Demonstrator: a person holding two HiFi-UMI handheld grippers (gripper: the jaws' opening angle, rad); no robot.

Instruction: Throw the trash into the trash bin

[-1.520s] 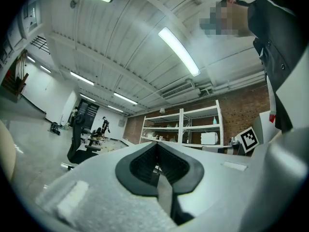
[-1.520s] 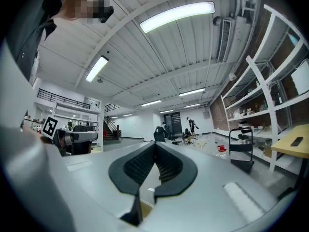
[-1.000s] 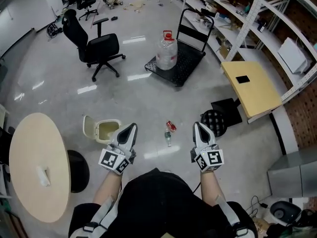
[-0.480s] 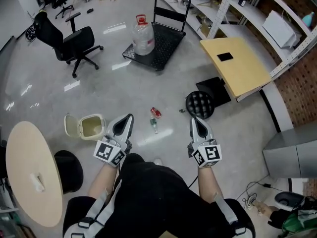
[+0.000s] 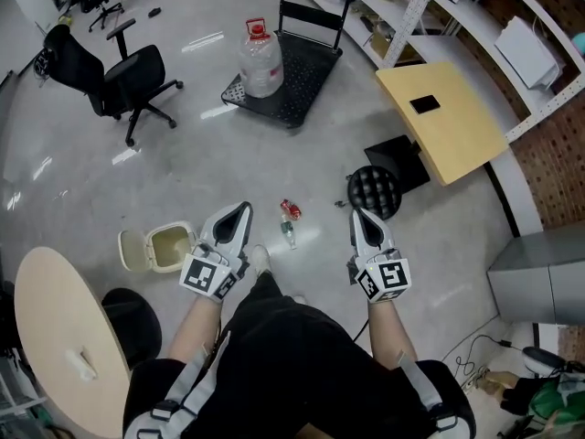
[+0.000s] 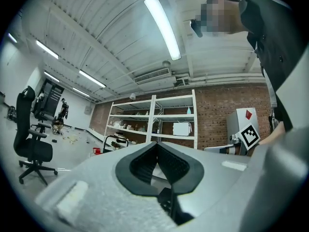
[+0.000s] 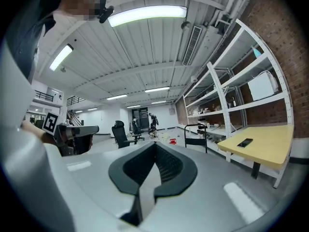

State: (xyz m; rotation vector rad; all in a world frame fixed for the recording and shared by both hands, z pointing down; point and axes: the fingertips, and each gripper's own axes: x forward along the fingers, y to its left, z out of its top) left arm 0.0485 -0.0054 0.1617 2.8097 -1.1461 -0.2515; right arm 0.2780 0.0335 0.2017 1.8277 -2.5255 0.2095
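Note:
On the grey floor lie a crushed red can [image 5: 291, 209] and a small clear bottle [image 5: 289, 234], between my two grippers in the head view. A small beige trash bin [image 5: 168, 246] with its lid flipped open stands left of them. My left gripper [image 5: 242, 210] is held out level above the floor, just right of the bin, shut with nothing in it. My right gripper [image 5: 357, 216] is level too, right of the trash, shut and empty. In the left gripper view the pads of the left gripper [image 6: 157, 145] meet, as do the right gripper's [image 7: 155, 144] in the right gripper view. Neither of those views shows the trash.
A black stool [image 5: 373, 190] stands just ahead of the right gripper, beside a yellow table [image 5: 443, 122] and shelving [image 5: 457, 7]. A black cart [image 5: 306, 85] with a water jug [image 5: 260, 60] and an office chair [image 5: 114, 71] are farther off. A round beige table [image 5: 64, 337] is at lower left.
The person has stepped forward, and a shoe now shows by the left gripper. The chair and cart have shifted in view. Both grippers stay shut, the trash now between their tips.

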